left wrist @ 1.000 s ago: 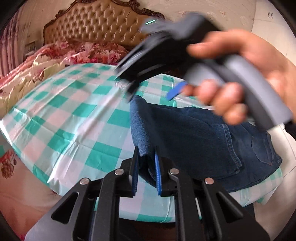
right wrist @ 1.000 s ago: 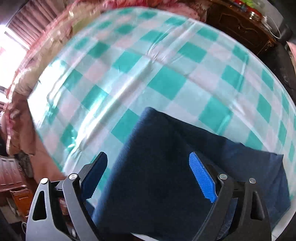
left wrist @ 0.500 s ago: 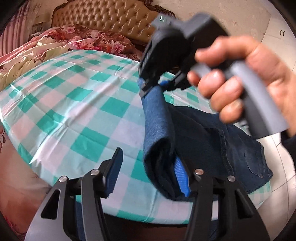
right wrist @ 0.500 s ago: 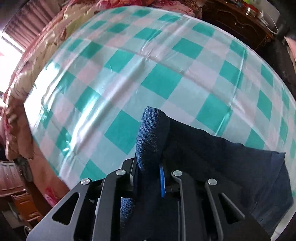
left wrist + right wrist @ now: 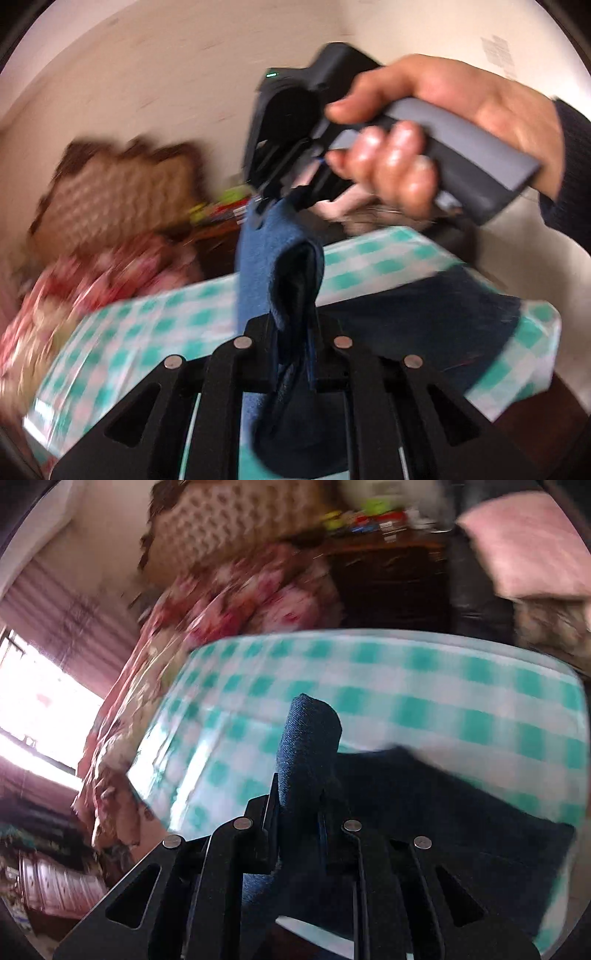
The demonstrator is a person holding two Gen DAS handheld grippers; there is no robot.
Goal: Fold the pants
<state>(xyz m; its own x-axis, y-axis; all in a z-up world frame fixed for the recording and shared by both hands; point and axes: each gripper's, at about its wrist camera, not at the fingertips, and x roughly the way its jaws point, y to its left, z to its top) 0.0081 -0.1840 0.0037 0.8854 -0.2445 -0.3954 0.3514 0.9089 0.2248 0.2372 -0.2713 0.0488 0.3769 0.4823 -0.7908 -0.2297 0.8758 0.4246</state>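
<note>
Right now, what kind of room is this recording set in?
Most likely a bedroom: a tufted headboard, a floral quilt heaped below it, and a dark wooden dresser beside the bed.

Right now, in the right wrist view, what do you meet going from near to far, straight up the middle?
Right gripper shut on the jeans → checked tablecloth → floral bedding → tufted headboard.
</note>
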